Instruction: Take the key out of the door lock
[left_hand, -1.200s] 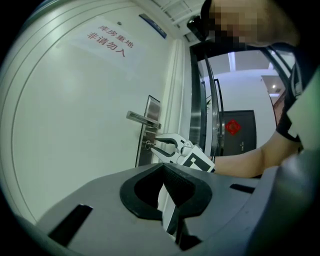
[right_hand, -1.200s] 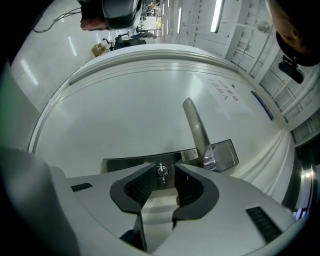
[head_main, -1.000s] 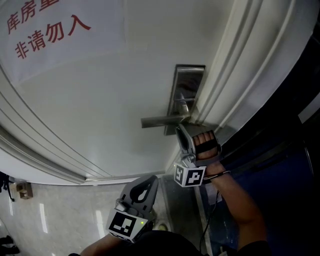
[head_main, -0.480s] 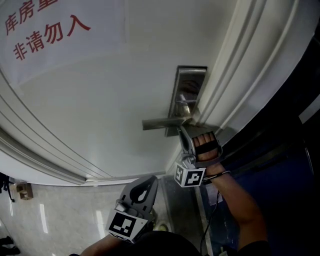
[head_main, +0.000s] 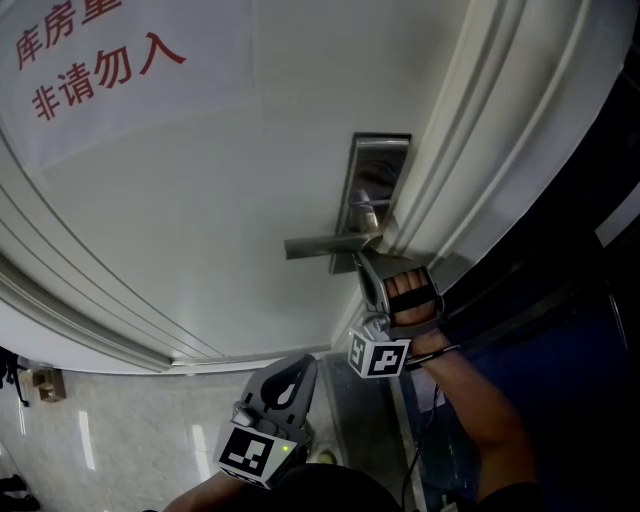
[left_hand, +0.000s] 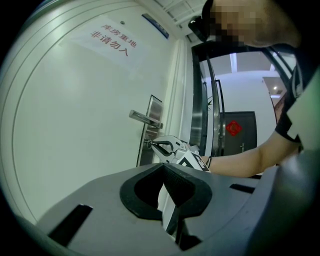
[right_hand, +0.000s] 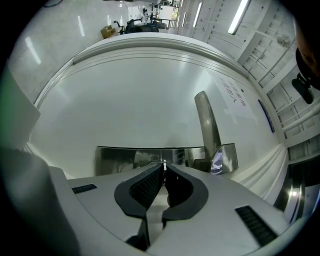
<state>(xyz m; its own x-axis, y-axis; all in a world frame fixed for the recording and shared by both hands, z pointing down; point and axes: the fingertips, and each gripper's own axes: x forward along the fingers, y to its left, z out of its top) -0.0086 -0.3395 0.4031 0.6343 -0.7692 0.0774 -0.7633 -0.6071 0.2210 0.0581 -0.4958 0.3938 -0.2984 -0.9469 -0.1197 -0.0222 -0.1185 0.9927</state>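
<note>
A steel lock plate (head_main: 373, 165) with a lever handle (head_main: 325, 243) sits on the white door. My right gripper (head_main: 362, 264) is pressed up to the plate just below the handle. In the right gripper view its jaws are shut on the thin silver key (right_hand: 163, 164), which stands edge-on against the lock plate (right_hand: 120, 159), with the handle (right_hand: 206, 122) above. The left gripper view shows the right gripper (left_hand: 155, 145) side-on, with the key (left_hand: 148, 143) at its tips. My left gripper (head_main: 296, 364) hangs low, away from the door, shut on nothing.
A paper sign with red characters (head_main: 95, 60) hangs on the door at upper left. The moulded door frame (head_main: 475, 130) runs along the right of the lock, with dark glass beyond it. Tiled floor (head_main: 110, 440) lies below.
</note>
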